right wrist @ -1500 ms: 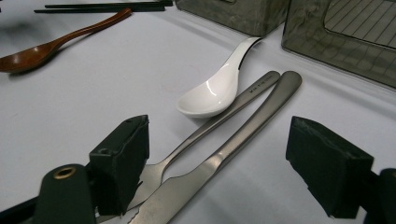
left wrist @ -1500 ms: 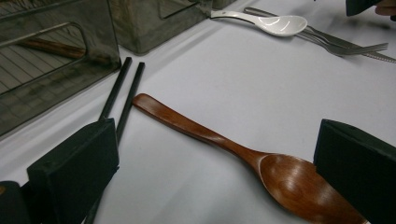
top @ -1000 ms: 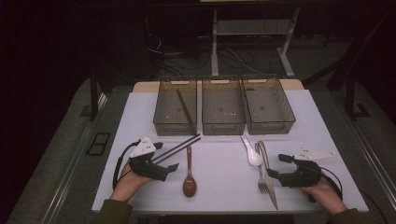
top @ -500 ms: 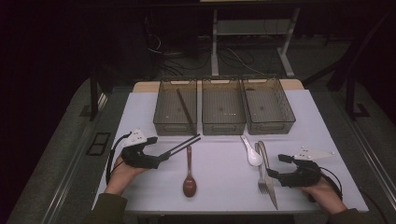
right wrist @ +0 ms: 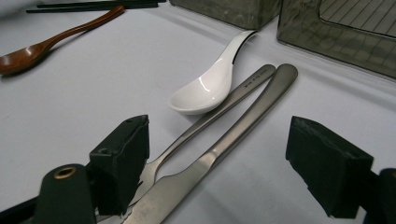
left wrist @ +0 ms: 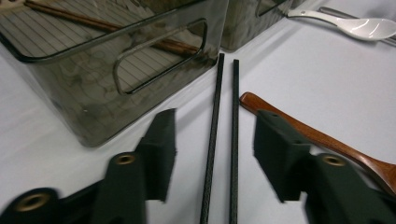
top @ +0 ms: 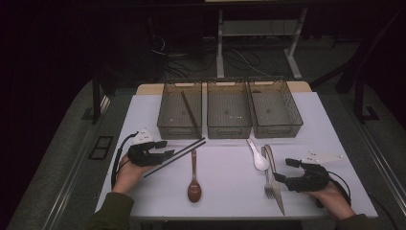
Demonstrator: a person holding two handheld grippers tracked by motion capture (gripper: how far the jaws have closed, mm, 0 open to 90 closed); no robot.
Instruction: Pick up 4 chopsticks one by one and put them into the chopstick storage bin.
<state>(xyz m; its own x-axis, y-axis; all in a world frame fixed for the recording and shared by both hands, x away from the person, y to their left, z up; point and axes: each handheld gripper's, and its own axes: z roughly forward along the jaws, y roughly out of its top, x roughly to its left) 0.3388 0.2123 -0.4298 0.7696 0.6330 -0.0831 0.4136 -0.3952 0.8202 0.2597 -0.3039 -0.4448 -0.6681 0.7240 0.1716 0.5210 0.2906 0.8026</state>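
Two black chopsticks [left wrist: 223, 140] between the jaws of the left gripper [top: 165, 154], jaws spread wide, one to each side, nothing pinched yet. Lying flat and nearly parallel on the white table cover [top: 225, 167], far tips just short of the left bin [top: 179, 117], just beside the handle of the wooden spoon [top: 194, 177]. Probably light, stiff and thin, with a finely textured matt surface; apt to roll apart or scissor if caught off-centre. Best taken as a pair, squarely across both sticks near the middle of their length, pads low enough to the cover to trap them together. Right gripper [top: 282, 176] also spread wide, straddling the metal fork [right wrist: 210, 116] and knife [right wrist: 224, 144], holding neither. Both smooth brushed steel, flat-handled, likely slippery and heavier than the sticks. White ceramic spoon [right wrist: 210, 81] glossy, deep-bowled, touching the fork's handle; likely brittle. Three smoky translucent bins with ribbed floors and cut-out handles side by side beyond: brown chopsticks [top: 190, 114] slanting in the left one, middle bin [top: 229, 115] and right bin [top: 274, 114] apparently bare.
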